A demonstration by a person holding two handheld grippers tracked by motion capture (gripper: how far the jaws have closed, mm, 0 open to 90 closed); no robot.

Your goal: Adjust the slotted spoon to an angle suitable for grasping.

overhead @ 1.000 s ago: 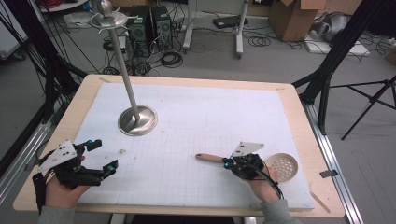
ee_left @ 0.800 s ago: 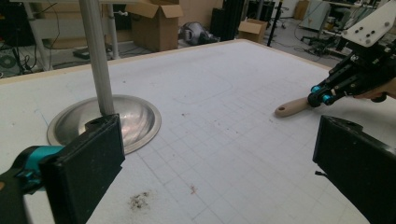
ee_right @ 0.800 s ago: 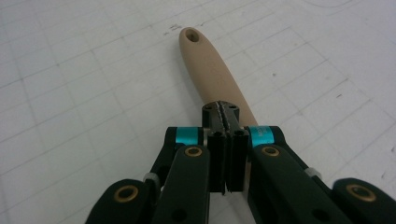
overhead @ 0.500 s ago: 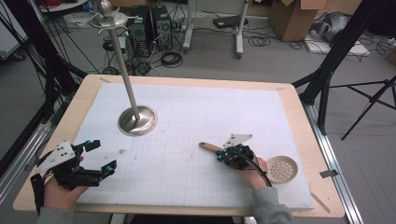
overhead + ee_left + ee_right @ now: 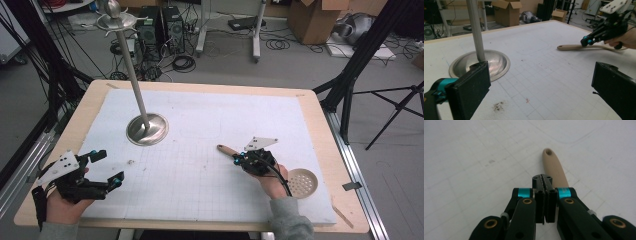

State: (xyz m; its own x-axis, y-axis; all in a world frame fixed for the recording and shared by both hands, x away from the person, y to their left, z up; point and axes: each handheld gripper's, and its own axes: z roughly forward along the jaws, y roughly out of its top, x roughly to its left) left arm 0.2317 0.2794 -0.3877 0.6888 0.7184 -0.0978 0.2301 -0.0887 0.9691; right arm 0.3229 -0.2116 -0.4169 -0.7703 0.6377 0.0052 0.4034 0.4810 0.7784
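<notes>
1. The right gripper (image 5: 238, 159) is resting over the skimmer (image 5: 303, 183) at the near right of the table (image 5: 320, 125), its jaws pressed fully together.
2. The wooden handle (image 5: 554, 167) is pointing left, towards the stand (image 5: 146, 129) at the far left.
3. The left gripper (image 5: 109, 166) is waiting at the near left, jaws wide apart and empty.
4. Judging by this, hanging the skimmer on the stand's hooks (image 5: 116, 20) is barely starting: the lift and carry are remaining.
5. The hand is covering the skimmer's neck, so I cannot tell whether the jaws are pinching it or merely lying on top.
</notes>
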